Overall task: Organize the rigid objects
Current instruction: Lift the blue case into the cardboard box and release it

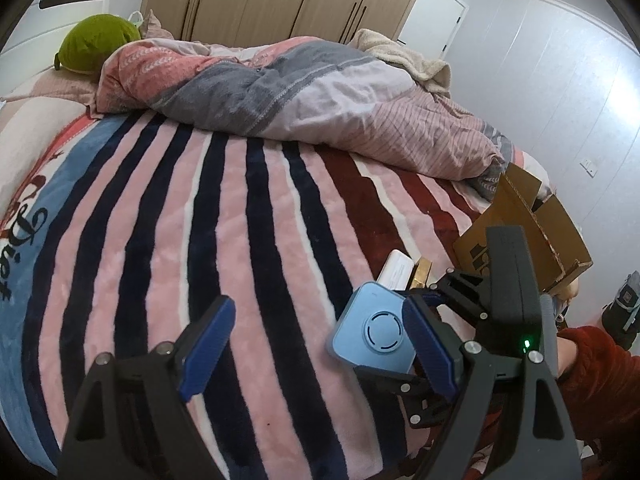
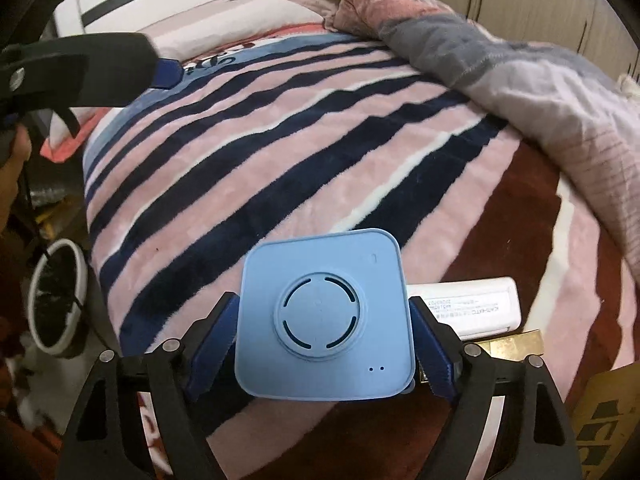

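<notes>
1. Near the bed's [image 1: 120,216] right-hand edge, in my left wrist view, my left gripper [image 1: 320,344] hangs with its blue-padded jaws spread wide and nothing between them, only the pink, navy and white striped plush blanket [image 1: 248,216] below. The square pale-blue plastic box with rounded corners and a raised ring on its face [image 1: 372,328] sits just right of centre, and my right gripper [image 1: 436,308] reaches in around it from the right side. Beyond it lie a flat white plastic box [image 1: 396,268] and a gold-coloured box [image 1: 422,274], with an open brown cardboard carton [image 1: 520,224] at that same edge of the bed.

2. From my right wrist view, my right gripper [image 2: 324,340] has the pale-blue box [image 2: 320,316] between its jaws, one pad at each side wall. The pads look to be touching both walls, so I judge it gripped, though the right contact is partly hidden.

3. I judge the box to be a hollow, stiff plastic shell, so probably light. Its smooth walls could slip, and a squeeze across the flat sides, low and centred, suits it best. The raised ring and rounded corners are poor places to hold.

4. Soft plush beneath gives little support, so it may tip when pressed.
</notes>
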`<state>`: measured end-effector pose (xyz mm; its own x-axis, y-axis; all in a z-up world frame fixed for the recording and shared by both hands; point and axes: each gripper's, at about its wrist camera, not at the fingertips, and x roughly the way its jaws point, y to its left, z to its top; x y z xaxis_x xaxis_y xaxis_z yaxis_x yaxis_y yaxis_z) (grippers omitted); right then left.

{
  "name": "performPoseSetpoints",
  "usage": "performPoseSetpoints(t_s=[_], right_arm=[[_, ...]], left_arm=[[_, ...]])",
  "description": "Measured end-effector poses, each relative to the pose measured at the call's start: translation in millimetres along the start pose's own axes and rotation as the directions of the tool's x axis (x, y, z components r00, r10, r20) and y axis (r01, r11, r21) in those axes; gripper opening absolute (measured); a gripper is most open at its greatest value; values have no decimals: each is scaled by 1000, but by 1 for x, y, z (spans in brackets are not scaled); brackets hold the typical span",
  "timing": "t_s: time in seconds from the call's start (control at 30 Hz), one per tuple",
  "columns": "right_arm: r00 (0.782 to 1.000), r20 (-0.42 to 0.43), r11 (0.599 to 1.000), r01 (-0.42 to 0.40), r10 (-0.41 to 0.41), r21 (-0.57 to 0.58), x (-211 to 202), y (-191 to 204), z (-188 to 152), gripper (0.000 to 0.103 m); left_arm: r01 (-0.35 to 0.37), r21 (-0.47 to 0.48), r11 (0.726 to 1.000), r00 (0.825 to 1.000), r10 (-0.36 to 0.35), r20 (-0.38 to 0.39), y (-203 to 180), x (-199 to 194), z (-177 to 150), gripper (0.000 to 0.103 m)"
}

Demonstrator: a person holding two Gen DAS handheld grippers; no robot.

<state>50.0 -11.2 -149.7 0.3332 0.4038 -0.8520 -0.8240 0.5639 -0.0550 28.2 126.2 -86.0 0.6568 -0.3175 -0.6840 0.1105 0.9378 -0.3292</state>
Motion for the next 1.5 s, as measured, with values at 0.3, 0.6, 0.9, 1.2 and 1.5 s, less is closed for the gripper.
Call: performPoseSetpoints(t_s=[0.3, 0.6, 0.9, 1.2, 1.5], right_arm=[[989, 148, 1000, 14, -11, -18, -58, 5, 15, 79], [956, 290, 998, 34, -45, 43, -151, -19, 18, 79], [930, 328, 975, 106, -167, 196, -212, -86, -25, 79], [944, 233, 920, 137, -234, 367, -241, -164, -72, 80], [954, 100, 884, 218, -282, 415, -230, -189, -95, 81]], left_arm=[[126, 54, 991, 992, -125, -21, -31, -3, 9, 83], [290, 140, 947, 957, -289, -33, -105, -2, 50, 67], [367, 263, 892, 930, -354, -96, -206, 28, 89, 59], [431, 329, 840, 900, -373, -227, -286, 91, 108, 59], [384, 354, 853, 919, -315, -238, -300, 108, 108, 79]])
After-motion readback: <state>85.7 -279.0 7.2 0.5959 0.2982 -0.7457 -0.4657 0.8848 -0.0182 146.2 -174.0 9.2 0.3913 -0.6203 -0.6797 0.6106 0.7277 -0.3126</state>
